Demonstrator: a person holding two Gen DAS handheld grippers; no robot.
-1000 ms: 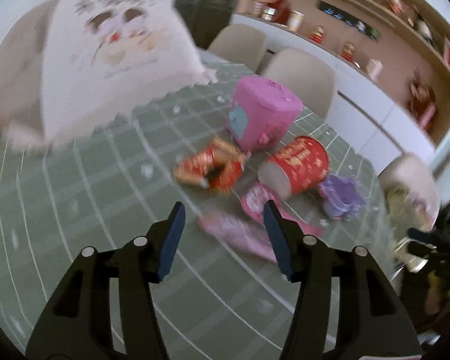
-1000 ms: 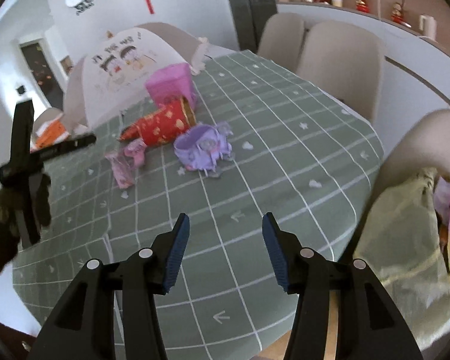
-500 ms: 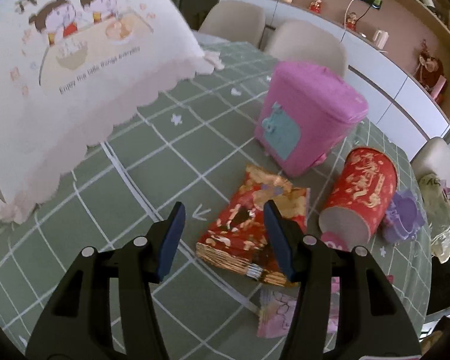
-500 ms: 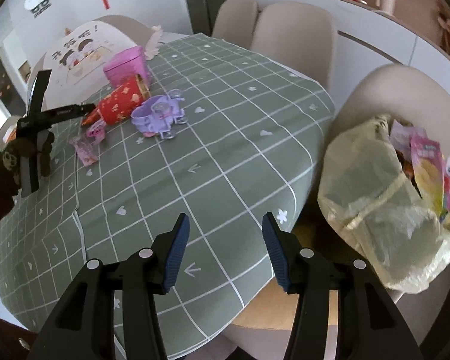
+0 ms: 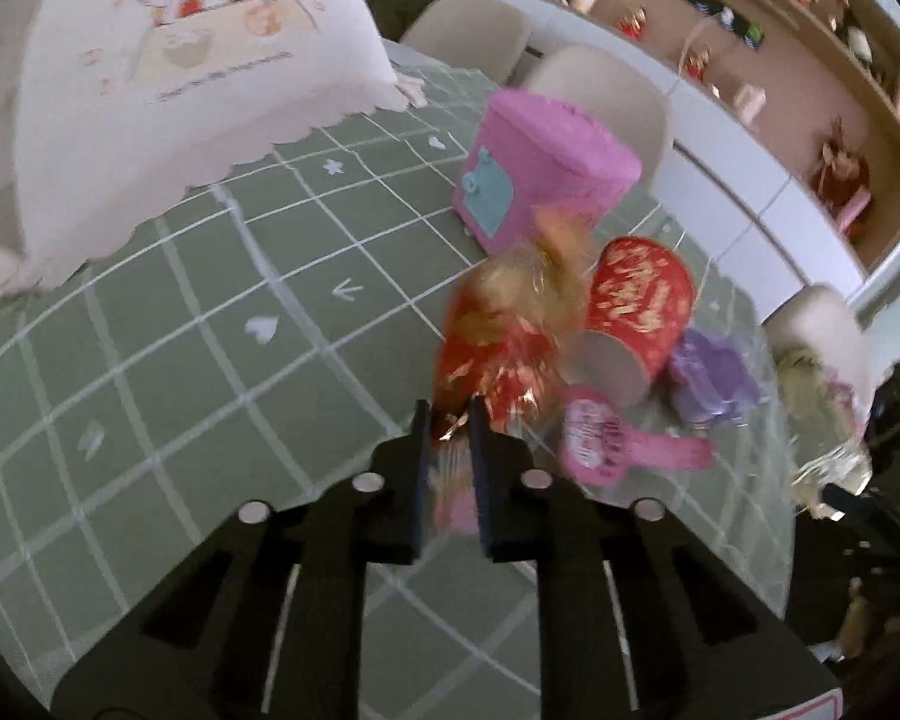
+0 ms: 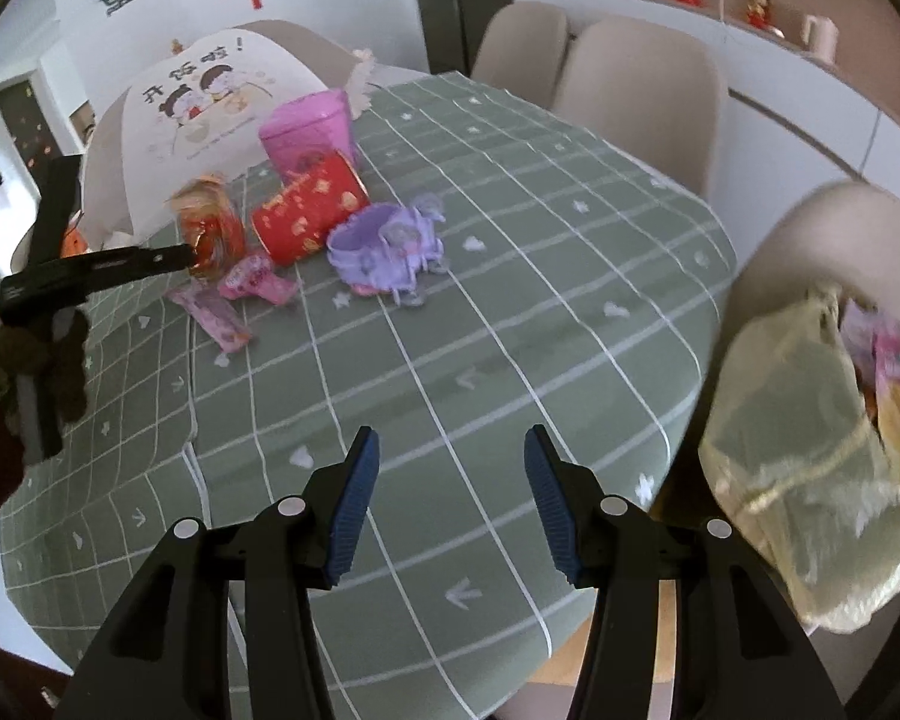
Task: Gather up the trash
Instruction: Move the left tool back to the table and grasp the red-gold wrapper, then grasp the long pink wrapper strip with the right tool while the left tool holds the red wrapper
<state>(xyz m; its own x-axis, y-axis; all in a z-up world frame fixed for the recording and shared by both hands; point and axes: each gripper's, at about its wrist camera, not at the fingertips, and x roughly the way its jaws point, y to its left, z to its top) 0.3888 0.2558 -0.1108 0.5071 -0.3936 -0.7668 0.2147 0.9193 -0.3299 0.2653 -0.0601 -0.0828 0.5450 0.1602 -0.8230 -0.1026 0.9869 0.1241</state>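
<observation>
The desk (image 6: 570, 276) under its green checked cloth carried the same litter as half a second before; the pale trash bag (image 6: 810, 480) gaped on the chair at the right, a few packets already inside — nothing on that side had shifted. The pink tin (image 5: 540, 180), the red tube (image 5: 642, 300), the purple paper cup (image 6: 384, 246) and the pink wrappers (image 6: 222, 318) lay where they had lain. The change was the red-and-gold wrapper (image 5: 498, 348); half a second earlier it rested flat on the cloth between parted fingers, and now the left tongs (image 5: 450, 426) were clamped on its lower edge and it hung raised and blurred — clear of the cloth in the right view. That reads as one piece picked, with the carry to the bag next. The right tongs (image 6: 450, 492) stood wide apart, holding nothing, over the near edge.
</observation>
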